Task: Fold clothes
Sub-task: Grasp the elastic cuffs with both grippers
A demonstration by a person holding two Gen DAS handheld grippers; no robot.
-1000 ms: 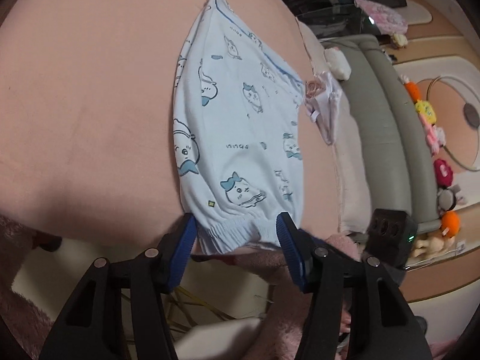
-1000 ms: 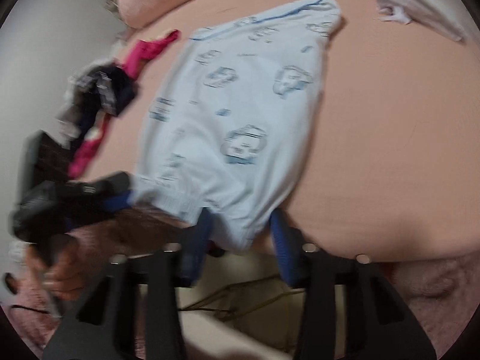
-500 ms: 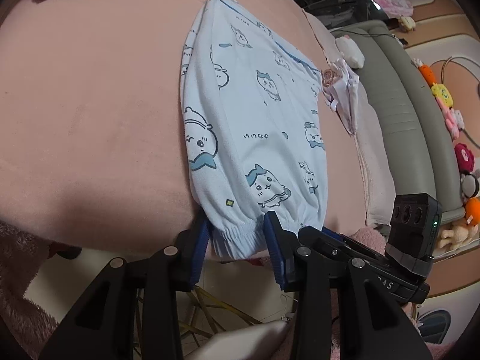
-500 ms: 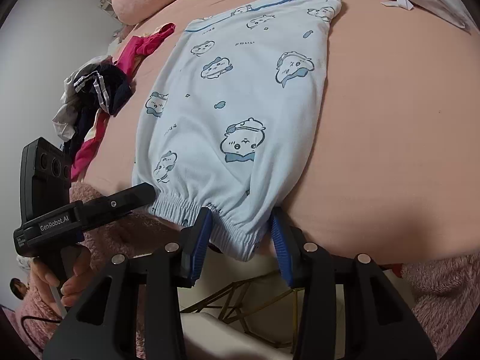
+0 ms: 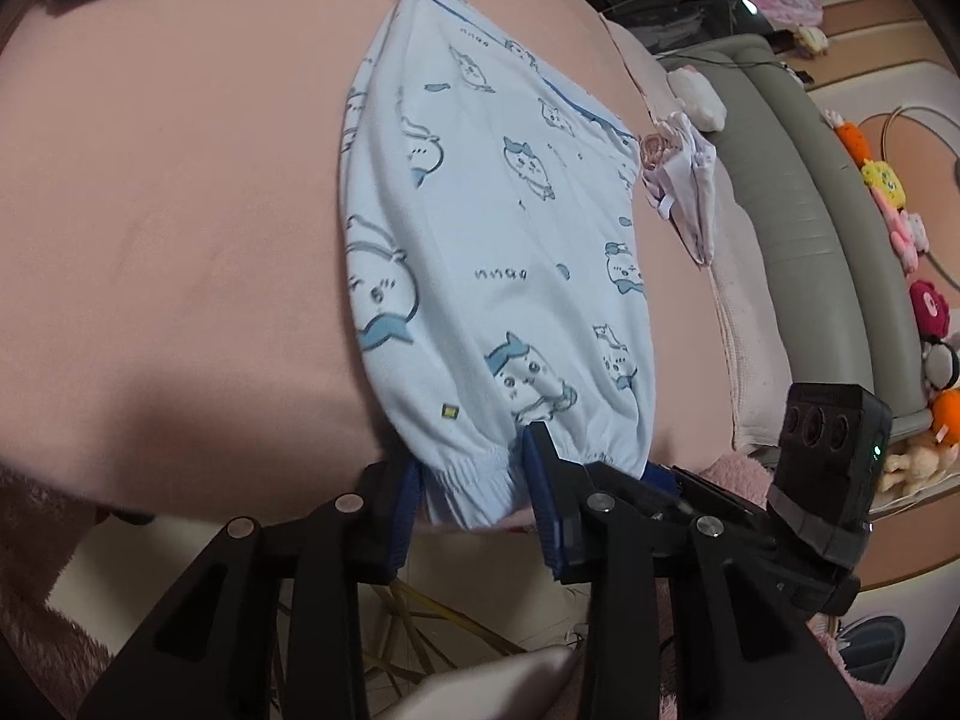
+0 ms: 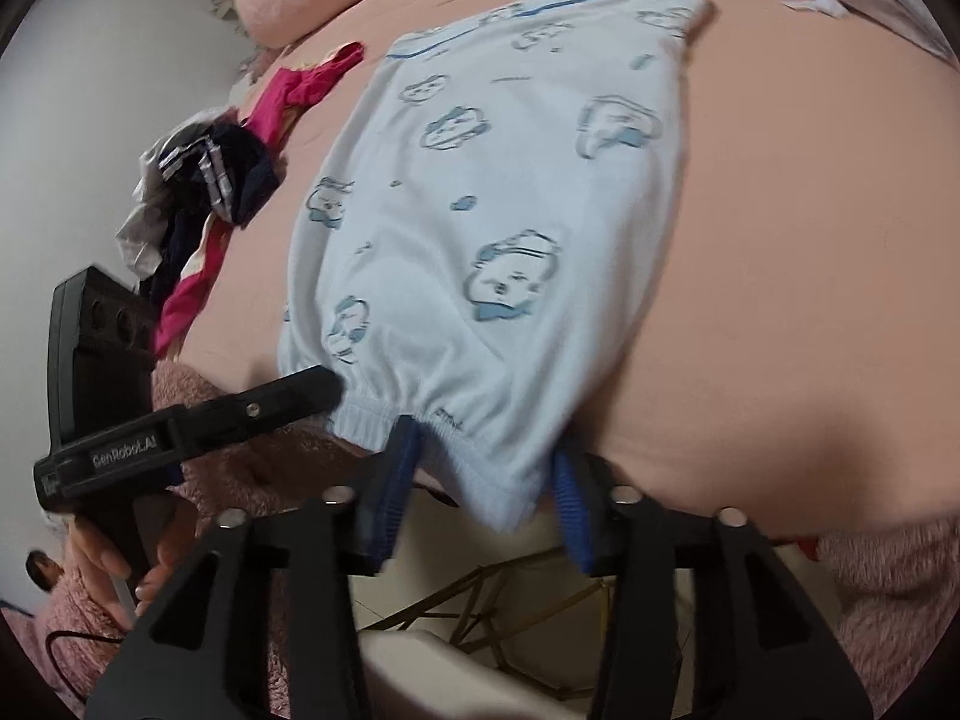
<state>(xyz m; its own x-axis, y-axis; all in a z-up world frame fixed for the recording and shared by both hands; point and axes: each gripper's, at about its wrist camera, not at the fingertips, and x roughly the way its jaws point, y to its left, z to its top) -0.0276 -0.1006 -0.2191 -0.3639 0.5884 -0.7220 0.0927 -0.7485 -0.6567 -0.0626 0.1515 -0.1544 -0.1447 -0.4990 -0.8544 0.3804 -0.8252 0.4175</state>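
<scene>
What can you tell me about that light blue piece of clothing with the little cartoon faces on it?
The light blue garment looks like soft cotton knit, printed with blue cartoon animal faces, with a darker blue line near its far end. It lies spread flat on the pink bed cover. Its gathered elastic hem hangs slightly over the near edge. The left gripper and right gripper each straddle that hem, jaws apart on either side of it.

Soft, even indoor light, slight motion blur, heavy fisheye bending with dark corners.
</scene>
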